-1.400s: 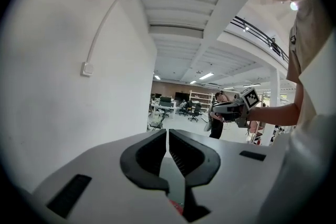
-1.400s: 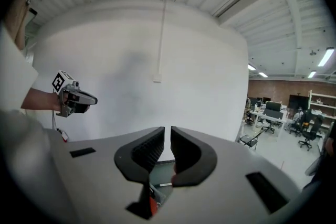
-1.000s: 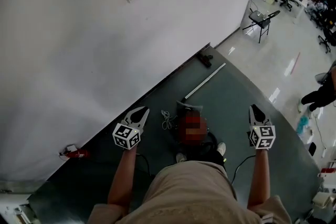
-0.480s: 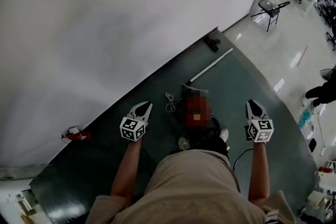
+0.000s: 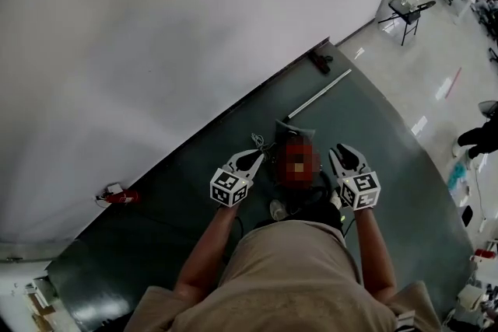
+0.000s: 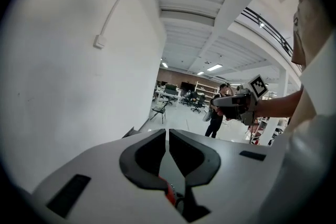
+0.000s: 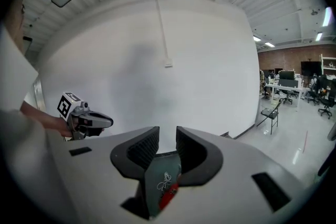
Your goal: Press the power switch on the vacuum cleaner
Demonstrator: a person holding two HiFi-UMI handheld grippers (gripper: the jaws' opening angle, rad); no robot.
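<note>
Above the floor [image 5: 194,229], left claw [image 5: 254,158], nearly closed, and right claw [image 5: 344,152], slightly parted, both empty, just swung in beside the vacuum cleaner [image 5: 294,133]; a press looks close

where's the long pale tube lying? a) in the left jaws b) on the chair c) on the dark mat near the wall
c: the head view shows the tube lying flat on the mat, close to the wall.
</note>
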